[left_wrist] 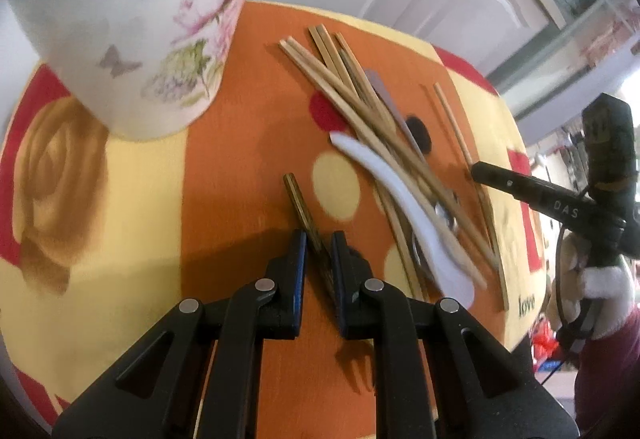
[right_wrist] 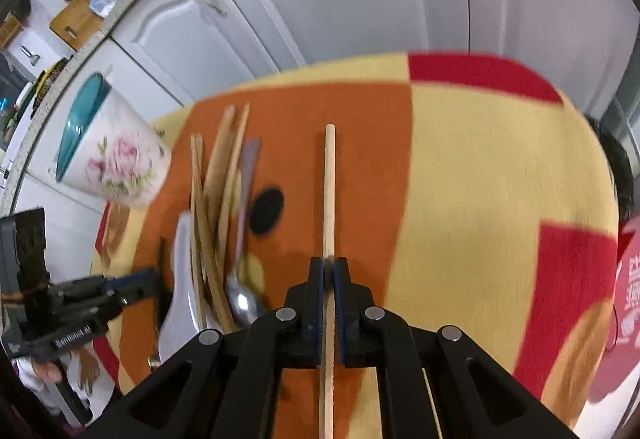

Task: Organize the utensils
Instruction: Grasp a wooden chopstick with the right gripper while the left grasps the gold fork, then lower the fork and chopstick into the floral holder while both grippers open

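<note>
Right wrist: chopstick (right_wrist: 329,199) pinched between jaws.

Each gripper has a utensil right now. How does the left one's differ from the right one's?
The left gripper holds a dark fork; the right gripper holds a pale wooden chopstick. The fork ends in tines; the chopstick is a plain stick. Both are slim and clamped between the fingers.
</note>
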The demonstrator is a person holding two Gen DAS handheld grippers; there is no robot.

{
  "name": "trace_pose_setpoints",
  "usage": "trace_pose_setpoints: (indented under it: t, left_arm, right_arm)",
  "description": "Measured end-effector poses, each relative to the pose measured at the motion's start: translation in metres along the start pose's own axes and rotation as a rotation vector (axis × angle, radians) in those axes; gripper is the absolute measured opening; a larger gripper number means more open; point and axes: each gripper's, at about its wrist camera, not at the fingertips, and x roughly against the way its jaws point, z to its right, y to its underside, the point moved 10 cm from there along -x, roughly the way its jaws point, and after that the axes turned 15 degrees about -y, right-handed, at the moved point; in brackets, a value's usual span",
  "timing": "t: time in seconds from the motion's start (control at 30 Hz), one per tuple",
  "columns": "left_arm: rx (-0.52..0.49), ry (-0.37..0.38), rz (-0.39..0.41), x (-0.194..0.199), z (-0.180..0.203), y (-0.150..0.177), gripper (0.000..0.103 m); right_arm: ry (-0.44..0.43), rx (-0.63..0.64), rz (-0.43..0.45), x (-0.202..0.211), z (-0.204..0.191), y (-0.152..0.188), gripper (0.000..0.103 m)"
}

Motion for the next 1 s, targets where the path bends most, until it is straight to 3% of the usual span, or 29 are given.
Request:
trace_pose_setpoints:
  t: [0.13, 0.2, 0.27, 0.3, 0.33, 0.4, 0.47, 0.5, 0.53, 0.67, 1.0]
  left_arm:
    - [-0.012, -0.036, -0.010, 0.000, -0.003, -0.001, 0.013]
    - [-0.008, -0.066, 0.006, 0.001, -0.007, -0.006, 0.019]
    - [-0.009, -0.084, 0.012, 0.000, -0.007, -0.013, 0.024]
    - [-0.011, -0.092, 0.000, -0.002, -0.006, -0.014, 0.024]
    - [-0.008, -0.100, -0.008, -0.005, -0.006, -0.015, 0.024]
    - [0.004, -0.107, 0.001, -0.008, -0.004, -0.020, 0.024]
    - [0.003, -0.109, 0.009, -0.010, 0.000, -0.025, 0.024]
    - [-0.002, -0.107, 0.013, -0.011, 0.003, -0.026, 0.021]
    - [-0.012, -0.105, 0.020, -0.012, 0.006, -0.028, 0.009]
    - [-0.013, -0.059, 0.030, -0.001, 0.004, -0.027, 0.008]
    - [-0.044, 0.097, 0.221, 0.103, 0.003, -0.023, 0.004]
  right_arm:
    - [0.041, 0.018, -0.011, -0.002, 0.002, -0.006, 0.006]
    - [0.056, 0.017, -0.001, -0.005, 0.005, -0.016, 0.008]
    - [0.053, 0.013, -0.002, -0.011, 0.005, -0.028, 0.020]
    - [0.061, 0.015, -0.004, -0.015, 0.007, -0.032, 0.031]
    - [0.070, 0.019, -0.007, -0.020, 0.008, -0.037, 0.032]
    - [0.076, 0.051, 0.002, -0.026, 0.007, -0.047, 0.027]
    - [0.088, 0.075, 0.006, -0.031, 0.008, -0.054, 0.005]
    - [0.080, 0.068, 0.007, -0.033, 0.009, -0.055, 0.005]
    - [0.068, 0.059, 0.014, -0.031, 0.009, -0.057, 0.005]
    - [0.020, 0.096, 0.102, 0.002, -0.011, -0.062, 0.005]
    - [-0.116, 0.168, 0.280, 0.100, -0.078, -0.059, 0.005]
